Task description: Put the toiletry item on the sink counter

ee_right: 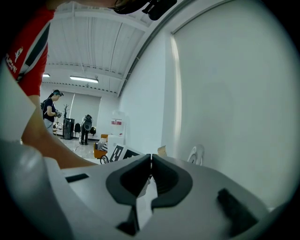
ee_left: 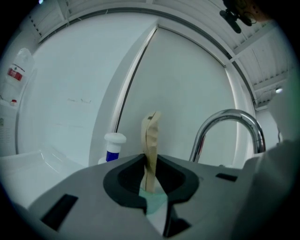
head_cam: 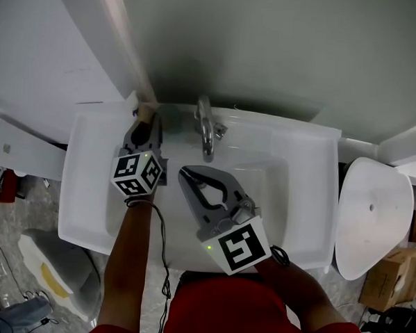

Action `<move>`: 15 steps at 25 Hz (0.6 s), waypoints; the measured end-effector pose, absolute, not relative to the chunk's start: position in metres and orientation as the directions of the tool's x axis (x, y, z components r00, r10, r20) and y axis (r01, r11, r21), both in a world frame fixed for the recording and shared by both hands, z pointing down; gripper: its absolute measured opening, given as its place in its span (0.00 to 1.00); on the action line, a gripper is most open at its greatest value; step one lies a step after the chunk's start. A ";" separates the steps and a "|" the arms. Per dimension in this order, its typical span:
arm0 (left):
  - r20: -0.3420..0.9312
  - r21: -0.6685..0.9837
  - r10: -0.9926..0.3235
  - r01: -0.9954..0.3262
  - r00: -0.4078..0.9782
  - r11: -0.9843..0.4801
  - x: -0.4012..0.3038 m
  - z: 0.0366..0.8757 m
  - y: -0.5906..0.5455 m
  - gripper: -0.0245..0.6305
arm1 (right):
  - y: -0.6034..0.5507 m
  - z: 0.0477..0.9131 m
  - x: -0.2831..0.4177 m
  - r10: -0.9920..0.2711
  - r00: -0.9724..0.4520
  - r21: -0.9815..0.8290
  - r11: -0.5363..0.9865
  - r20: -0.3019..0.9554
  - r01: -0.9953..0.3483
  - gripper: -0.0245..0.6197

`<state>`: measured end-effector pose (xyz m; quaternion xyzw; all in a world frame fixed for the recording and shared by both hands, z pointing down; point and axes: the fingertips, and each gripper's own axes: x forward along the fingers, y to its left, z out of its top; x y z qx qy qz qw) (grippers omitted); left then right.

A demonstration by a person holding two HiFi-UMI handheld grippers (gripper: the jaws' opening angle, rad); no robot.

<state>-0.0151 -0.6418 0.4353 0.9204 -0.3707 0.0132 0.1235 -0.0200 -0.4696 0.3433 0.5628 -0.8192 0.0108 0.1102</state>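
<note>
The sink worktop lies just beneath the left tongs, which are clamped on the tan toiletry item between them. The right tongs are together and empty. The item should rest on the worktop before the tongs part gently.

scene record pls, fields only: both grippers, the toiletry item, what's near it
left gripper: closed on the tan toiletry item, at the back-left of the sink counter
tan toiletry item: upright between the jaws; contact with the counter cannot be told
right gripper: shut, empty, over the basin
faucet: right of the item
white-capped blue tube: stands beyond the left gripper, near the wall
</note>
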 end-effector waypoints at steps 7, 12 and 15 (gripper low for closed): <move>0.028 0.208 -0.677 -0.667 0.735 -0.716 -0.018 0.412 -0.637 0.27 | -0.463 0.347 -0.019 -0.915 -0.349 0.112 0.376 0.204 -0.920 0.09; -0.022 0.214 -0.714 -0.694 0.700 -0.687 -0.040 0.395 -0.617 0.28 | -0.457 0.347 -0.017 -0.914 -0.353 0.110 0.379 0.198 -0.919 0.08; -0.058 0.193 -0.716 -0.695 0.696 -0.692 -0.053 0.377 -0.589 0.28 | -0.453 0.346 -0.016 -0.915 -0.361 0.097 0.382 0.177 -0.919 0.09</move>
